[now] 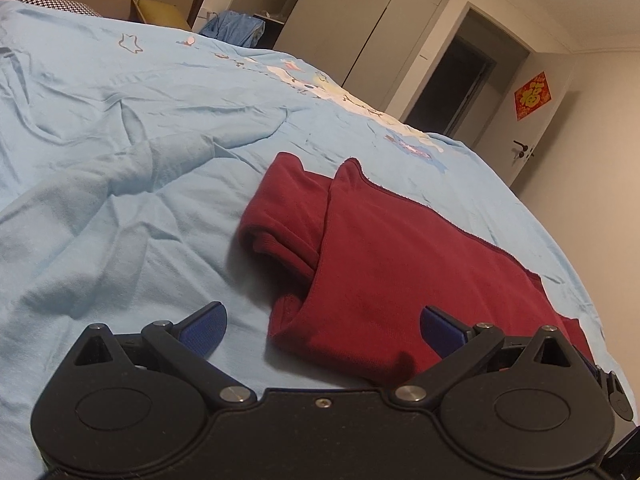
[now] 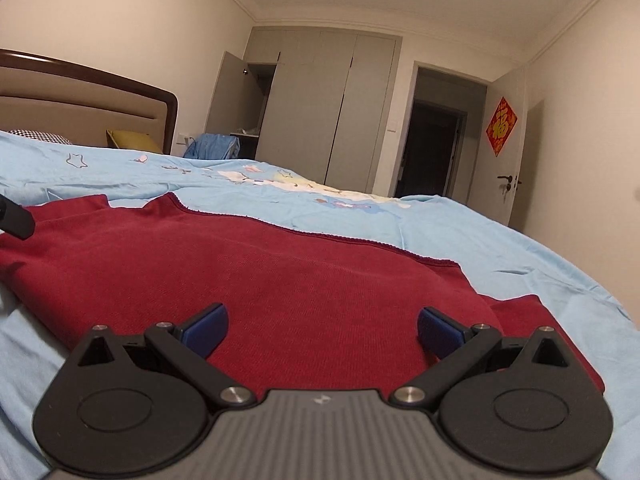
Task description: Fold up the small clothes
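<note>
Both grippers, left gripper [image 1: 322, 326] and right gripper [image 2: 322, 326], are hovering spread, empty, over red garment [image 2: 260, 272]; pinching single layer or light blue bedsheet [image 1: 120, 160] risks undoing fold.

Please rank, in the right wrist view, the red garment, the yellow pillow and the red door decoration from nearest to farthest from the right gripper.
1. Red garment, directly under the open jaws.
2. Yellow pillow, far left by the headboard.
3. Red door decoration, far right on the door.

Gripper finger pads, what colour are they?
Blue, on both the left gripper and right gripper; each wrist view shows its own pads equally well.
</note>
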